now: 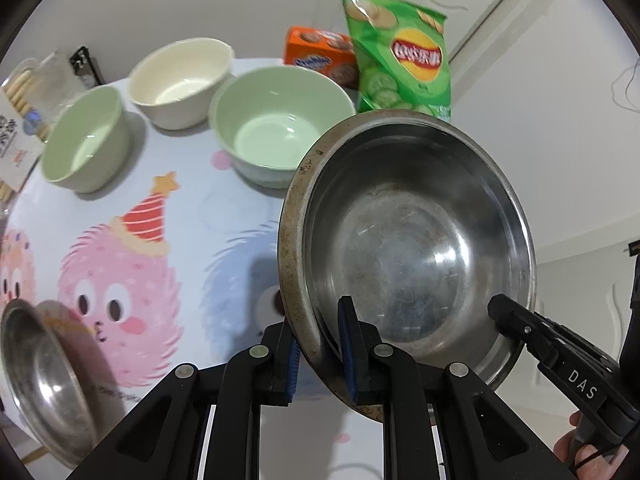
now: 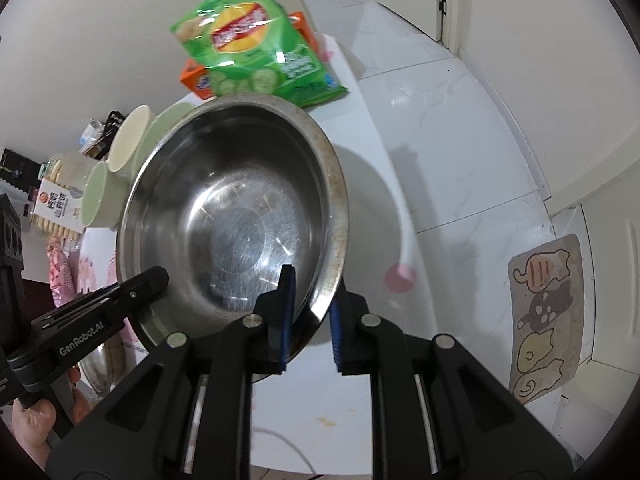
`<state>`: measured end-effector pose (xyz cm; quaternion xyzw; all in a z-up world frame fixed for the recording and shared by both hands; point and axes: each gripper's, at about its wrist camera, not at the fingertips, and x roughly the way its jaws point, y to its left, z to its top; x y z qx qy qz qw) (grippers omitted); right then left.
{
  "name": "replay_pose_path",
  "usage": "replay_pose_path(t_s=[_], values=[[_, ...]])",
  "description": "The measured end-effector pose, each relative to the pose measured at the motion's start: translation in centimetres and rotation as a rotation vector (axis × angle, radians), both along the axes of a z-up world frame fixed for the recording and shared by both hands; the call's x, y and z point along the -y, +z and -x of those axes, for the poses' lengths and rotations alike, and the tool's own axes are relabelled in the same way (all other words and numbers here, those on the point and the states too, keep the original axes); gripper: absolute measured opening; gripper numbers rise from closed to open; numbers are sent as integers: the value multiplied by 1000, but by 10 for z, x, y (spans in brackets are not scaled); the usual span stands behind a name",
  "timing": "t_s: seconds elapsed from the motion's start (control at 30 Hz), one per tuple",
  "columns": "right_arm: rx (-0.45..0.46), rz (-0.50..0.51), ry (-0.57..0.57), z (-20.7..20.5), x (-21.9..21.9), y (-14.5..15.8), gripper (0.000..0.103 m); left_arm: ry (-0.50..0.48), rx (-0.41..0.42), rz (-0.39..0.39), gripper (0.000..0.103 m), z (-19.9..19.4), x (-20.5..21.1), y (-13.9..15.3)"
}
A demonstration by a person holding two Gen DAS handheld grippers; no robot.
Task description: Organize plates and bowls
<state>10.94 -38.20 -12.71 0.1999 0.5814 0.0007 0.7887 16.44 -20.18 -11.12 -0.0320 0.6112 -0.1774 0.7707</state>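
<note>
A large steel bowl (image 1: 412,248) is held up off the table, tilted, between both grippers. My left gripper (image 1: 320,356) is shut on its left rim. My right gripper (image 2: 310,316) straddles its right rim (image 2: 332,216), one finger inside and one outside; its fingers (image 1: 516,320) also show in the left wrist view. A second steel bowl (image 1: 48,376) lies at the table's near left. Two green bowls (image 1: 280,120) (image 1: 84,136) and a cream bowl (image 1: 180,80) stand at the back of the table.
A green chip bag (image 1: 400,52) and an orange biscuit box (image 1: 316,48) stand behind the bowls. Biscuit packs (image 2: 56,200) sit at the far left. The table (image 1: 192,208) has a cartoon cloth. White floor tiles and a mat (image 2: 548,320) lie to the right.
</note>
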Motion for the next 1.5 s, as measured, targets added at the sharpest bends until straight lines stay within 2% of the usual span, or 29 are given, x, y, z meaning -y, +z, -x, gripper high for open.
replay_pose_path(t_s=[0.2,0.43,0.97,1.23,1.5], values=[[35,1,70,0,-42,18,18,64,25,-1,17,17,-47,9],[51,-27,201,-4,-109,26,18,184,32,-26,18,30,-130,15],[20,-61,532,-12,-263,17,19,472,-9,-47,18,74,-288,-3],[-38,-63,644,0,-313,1,19,560,-90,-49,18,96,-335,-29],[-96,-56,671,6,-332,-14,20,575,-150,-62,18,101,-345,-46]])
